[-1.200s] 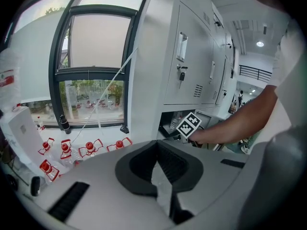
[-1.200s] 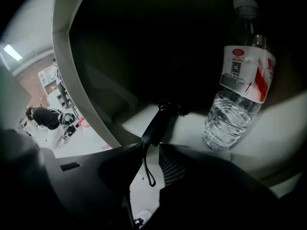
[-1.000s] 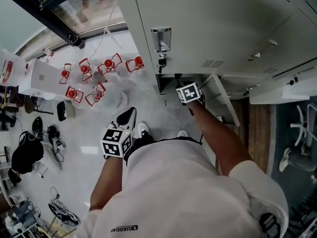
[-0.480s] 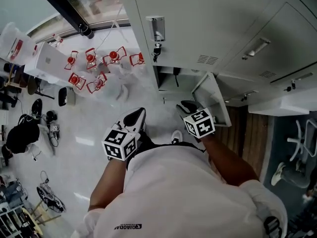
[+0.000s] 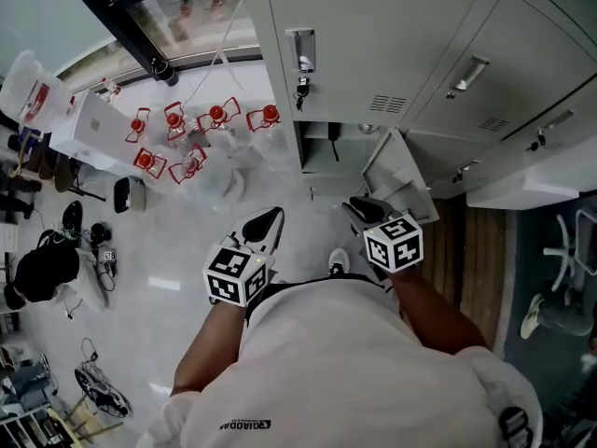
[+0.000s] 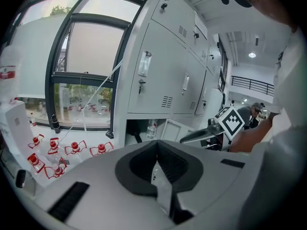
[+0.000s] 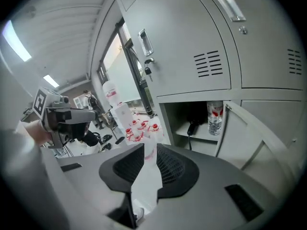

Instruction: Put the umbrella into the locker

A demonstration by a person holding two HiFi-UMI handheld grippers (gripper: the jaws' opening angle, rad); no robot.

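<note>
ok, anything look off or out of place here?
Nothing damaged or spilled. The lower grey metal locker door stands open, a clear plastic water bottle inside; red-capped bottles sit scattered on the floor.

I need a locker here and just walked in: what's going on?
A person stands at an open lower locker, a gripper in each hand. Inside are a dark thing, probably the umbrella, and a water bottle. The right gripper hangs outside, jaws just closing on nothing; the left gripper is shut and empty.
</note>
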